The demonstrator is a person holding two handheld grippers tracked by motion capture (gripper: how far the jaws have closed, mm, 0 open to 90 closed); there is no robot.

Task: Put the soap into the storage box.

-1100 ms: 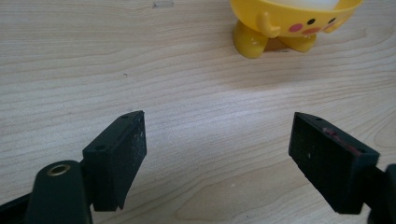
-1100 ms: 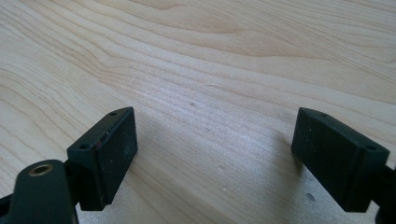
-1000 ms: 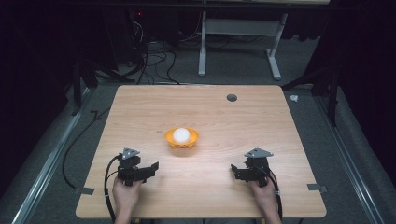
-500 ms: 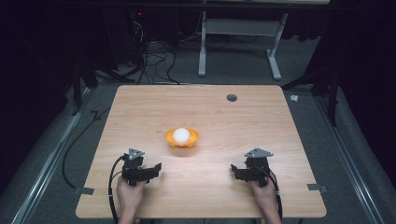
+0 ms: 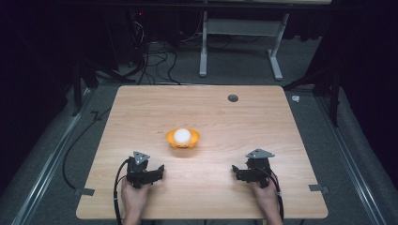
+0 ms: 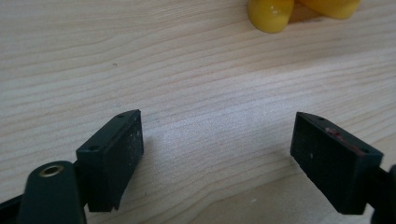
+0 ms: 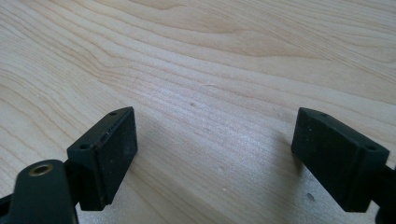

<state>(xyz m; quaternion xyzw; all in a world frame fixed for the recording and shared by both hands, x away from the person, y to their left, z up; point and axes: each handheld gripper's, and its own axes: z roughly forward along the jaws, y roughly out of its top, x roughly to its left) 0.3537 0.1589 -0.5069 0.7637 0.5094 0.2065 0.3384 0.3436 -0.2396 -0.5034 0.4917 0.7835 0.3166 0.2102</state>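
- Resting low on the near part of the wooden worktop [image 5: 141,108]: left gripper [image 5: 158,171] and right gripper [image 5: 236,172], both with jaws spread wide and released, gripping nothing.
- Sitting near the worktop's middle: orange bowl [image 5: 183,139] holding a white ball [image 5: 182,135]; lying ahead of the left gripper and slightly to its right, well apart from the right gripper.
- Showing at the top edge of the left gripper view: yellow-orange underside of the bowl [image 6: 299,11], not yet between the jaws.
- Judging the step in hand as the reach toward the bowl: advancing the left gripper forward, keeping jaws spread, aiming for the rim rather than the ball, closing gently so as not to be tipping the bowl or rolling the ball out.
- Lying between grippers and bowl: bare wood grain, nothing obstructing.
- Sitting far back on the worktop: small dark round grommet [image 5: 233,98], well clear of the path.
- Trailing on the floor beyond: cables [image 5: 155,61] and a white desk frame [image 5: 239,37], not interfering.
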